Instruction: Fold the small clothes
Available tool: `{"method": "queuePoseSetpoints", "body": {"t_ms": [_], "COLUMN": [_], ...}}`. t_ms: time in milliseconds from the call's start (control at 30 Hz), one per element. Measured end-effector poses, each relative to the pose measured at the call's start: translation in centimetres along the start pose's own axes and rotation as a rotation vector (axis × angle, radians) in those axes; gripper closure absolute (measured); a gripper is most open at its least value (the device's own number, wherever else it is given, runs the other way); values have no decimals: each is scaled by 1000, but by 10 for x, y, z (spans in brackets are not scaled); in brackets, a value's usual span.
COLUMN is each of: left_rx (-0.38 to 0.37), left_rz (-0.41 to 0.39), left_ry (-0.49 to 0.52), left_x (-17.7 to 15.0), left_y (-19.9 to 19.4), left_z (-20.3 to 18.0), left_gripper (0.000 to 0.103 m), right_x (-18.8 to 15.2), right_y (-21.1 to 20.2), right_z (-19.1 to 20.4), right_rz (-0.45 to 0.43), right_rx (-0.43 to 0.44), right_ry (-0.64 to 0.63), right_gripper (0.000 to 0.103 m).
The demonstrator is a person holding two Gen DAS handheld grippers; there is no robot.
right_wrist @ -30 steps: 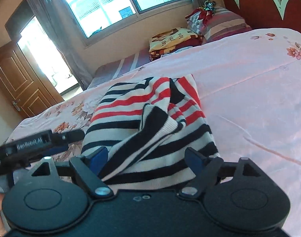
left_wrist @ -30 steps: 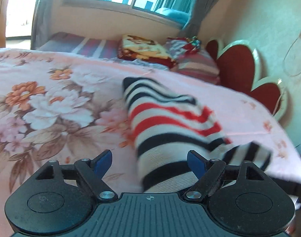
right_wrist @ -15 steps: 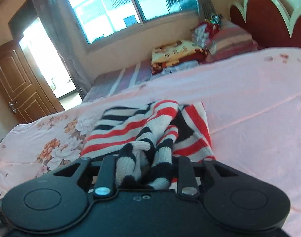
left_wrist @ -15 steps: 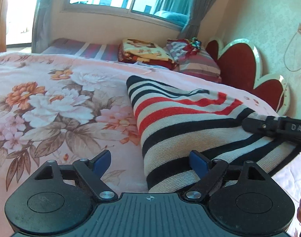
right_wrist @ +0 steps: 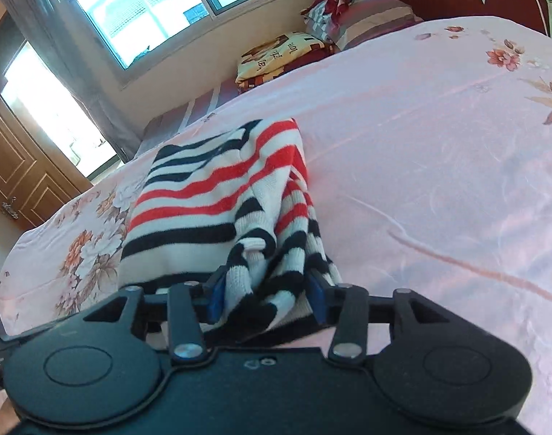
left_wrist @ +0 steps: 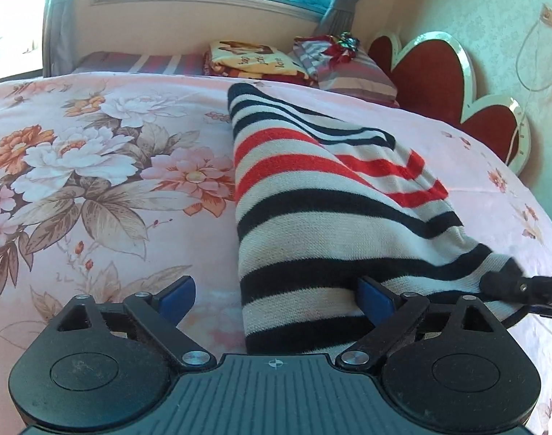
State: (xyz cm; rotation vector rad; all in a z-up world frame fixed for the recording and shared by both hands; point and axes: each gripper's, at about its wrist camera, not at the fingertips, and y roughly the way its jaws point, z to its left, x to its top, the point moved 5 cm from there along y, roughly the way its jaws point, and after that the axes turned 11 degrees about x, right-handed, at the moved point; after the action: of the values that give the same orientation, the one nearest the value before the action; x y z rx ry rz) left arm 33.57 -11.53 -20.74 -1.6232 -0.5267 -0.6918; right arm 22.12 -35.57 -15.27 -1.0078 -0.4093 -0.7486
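A folded blanket (left_wrist: pixel 254 59) far ahead of the left tongs (left_wrist: pixel 276 295) has writing on it; the word "love" can be read, the rest is too small. In the right view, the letters "AS" show on a black part at the far left edge, beside the right tongs (right_wrist: pixel 267 299).

The left tongs are spread wide. Their left blue pad (left_wrist: pixel 176 295) hangs over the flowery bed sheet (left_wrist: pixel 95 166) and touches nothing. Their right blue pad (left_wrist: pixel 375 299) sits against the near end of the striped sweater (left_wrist: pixel 312 217). The sweater's left edge runs up between the two pads, but they do not pinch it.

The right tongs are partly closed and pinch a bunched-up piece of the sweater (right_wrist: pixel 210 210) between their blue pads (right_wrist: pixel 216 301). In the left view, the tip of the right tongs (left_wrist: pixel 504 282) shows just right of the left tongs, at the sweater's near right corner.

The sweater lies on the bed, right in front of both tongs. It has white, black and red stripes: black ones near the tongs, red ones in the middle, thin black ones at the far end. It looks folded over, with one layer on top of another. The bit in the right tongs is crumpled and lifted.

A striped pillow (left_wrist: pixel 352 72) and a red headboard (left_wrist: pixel 439 83) are far ahead, to the right.
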Motion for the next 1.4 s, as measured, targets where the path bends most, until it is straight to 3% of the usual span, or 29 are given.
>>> {"method": "queuePoseSetpoints", "body": {"t_ms": [33,100,267,300,333,400,533,667,800,967,1067,1200,1300,1400], "left_rx": [-4,-11,-4,-9,-14,-9,-16,21,67,83,75,65,63,37], "left_rz": [1,7,11,19,25,12,-45,-91,-55,-39,-33,-50,-64,-39], "left_ry": [7,18,67,67,65,48,-3,-28,-74,-78,-131,-166,-170,-193], "left_x": [-2,-7,-13,-12,-12,-7,18,53,73,69,60,56,56,58], "left_y": [0,1,3,1,-1,-9,-21,-9,26,59,73,79,82,83], "left_z": [-3,-8,-16,-15,-13,-8,-3,-6,-7,-11,-8,-8,-10,-3], "left_gripper": [9,9,4,4,4,5,5,5,5,4,0,0,0,0], "right_x": [-2,-3,-12,-10,-8,0,26,53,71,81,83,81,86,93], "right_y": [0,0,16,14,11,-3,-5,28,64,95,119,137,139,135], "right_z": [-2,-3,-15,-9,-2,10,33,48,47,33,24,22,12,0], "right_rz": [-3,-24,-32,-35,-46,-97,-143,-148,-126,-130,-131,-168,-172,-160], "right_rx": [-17,-44,-129,-143,-165,-191,-131,-127,-152,-211,-217,-186,-148,-117], "right_ry": [-6,-18,-26,-38,-71,-130,-160,-198,-181,-189,-193,-348,-323,-214], "right_gripper": [80,86,88,87,78,77,76,76,76,78,78,78,79,79]}}
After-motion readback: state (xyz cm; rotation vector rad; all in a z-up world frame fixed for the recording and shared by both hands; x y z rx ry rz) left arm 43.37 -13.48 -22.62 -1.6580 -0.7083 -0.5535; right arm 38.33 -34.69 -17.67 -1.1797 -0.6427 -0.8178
